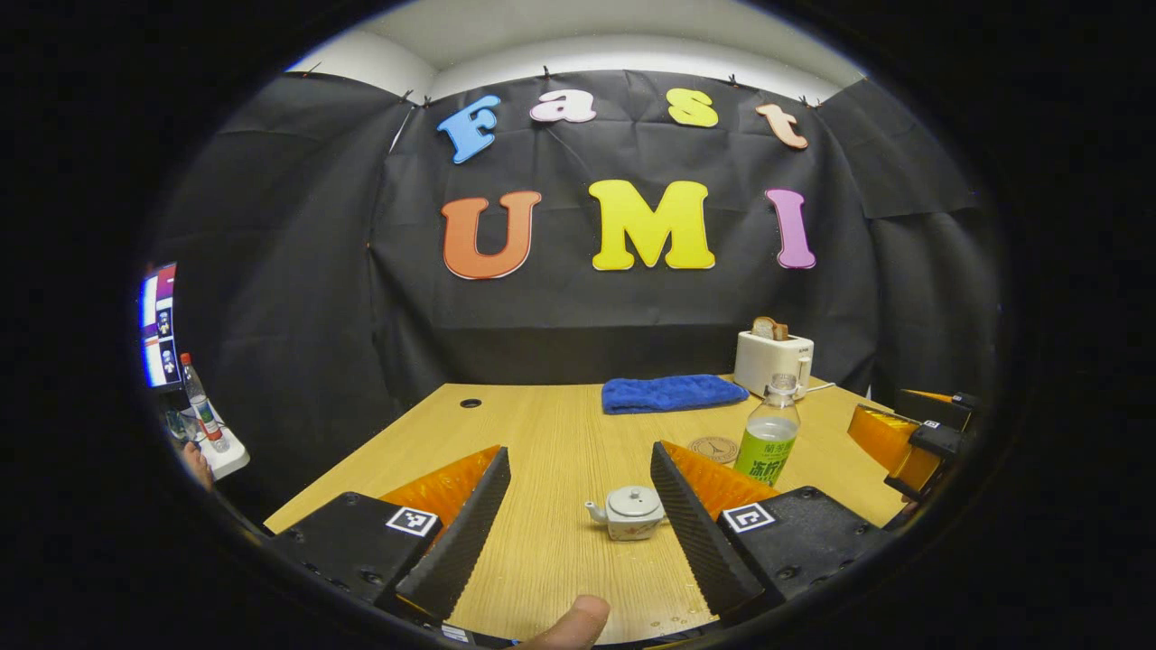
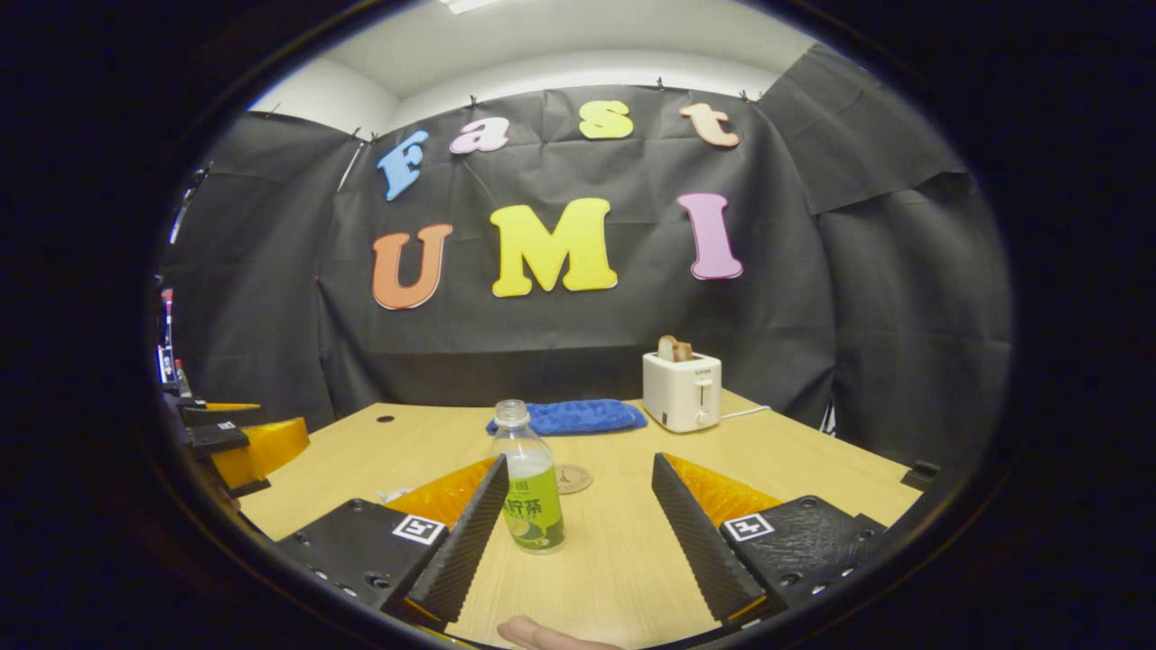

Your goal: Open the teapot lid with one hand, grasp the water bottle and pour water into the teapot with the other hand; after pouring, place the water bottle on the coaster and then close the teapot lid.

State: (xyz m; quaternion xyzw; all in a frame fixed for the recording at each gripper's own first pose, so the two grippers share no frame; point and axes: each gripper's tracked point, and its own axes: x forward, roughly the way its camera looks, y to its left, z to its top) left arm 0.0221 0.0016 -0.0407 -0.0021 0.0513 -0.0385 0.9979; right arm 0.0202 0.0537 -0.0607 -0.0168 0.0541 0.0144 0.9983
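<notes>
Both grippers (image 1: 578,519) (image 2: 578,524) wide open, empty.

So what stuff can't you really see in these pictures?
- Teapot: in the left gripper view, its handle side sits behind a finger of the left gripper.
- Coaster: the water bottle covers one edge, and its pattern is too small to read.
- Coaster in the right gripper view: partly behind the water bottle.
- Right gripper: open, not touching the bottle.
</notes>
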